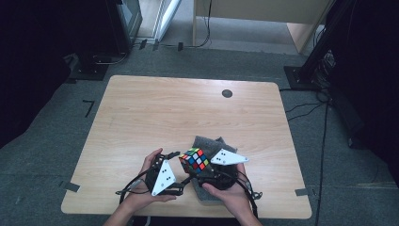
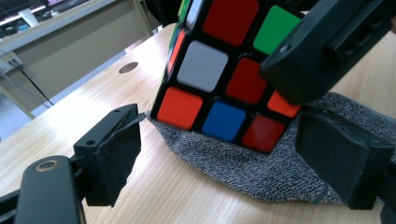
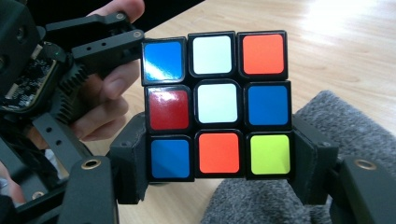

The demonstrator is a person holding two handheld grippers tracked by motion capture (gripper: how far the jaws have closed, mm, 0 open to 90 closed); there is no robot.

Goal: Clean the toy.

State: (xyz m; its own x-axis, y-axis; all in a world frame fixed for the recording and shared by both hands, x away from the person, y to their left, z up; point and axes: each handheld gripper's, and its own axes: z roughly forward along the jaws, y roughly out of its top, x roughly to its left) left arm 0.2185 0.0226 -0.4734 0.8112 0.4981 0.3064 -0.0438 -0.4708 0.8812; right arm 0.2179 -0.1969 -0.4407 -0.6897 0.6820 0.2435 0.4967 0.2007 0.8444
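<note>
1. The wooden worktop [image 1: 155, 113] carries everything; a small dark round disc [image 1: 227, 93] sits in its surface near the far edge, well apart from the hands.
2. A grey cloth [image 1: 207, 142] lies on the near part of the worktop, partly under the right hand. In the left gripper view its woven edge spreads just below the cube.
3. The right tool [image 3: 218, 161] grasps a colour cube [image 1: 194, 159]. In the right gripper view its two black jaws press on the cube's bottom row from either side, with a face of blue, white, orange, red and yellow-green tiles turned to that camera.
4. The cube is held off the worktop, above the near left edge of the cloth and between the two hands. In the left gripper view it looks tilted, its lower corner close over the cloth.
5. The left tool [image 2: 224, 154] is released: its jaws stand apart on either side of the cube's lower corner, and neither pad touches it. It sits just left of the cube in the high view [image 1: 178, 165].
</note>
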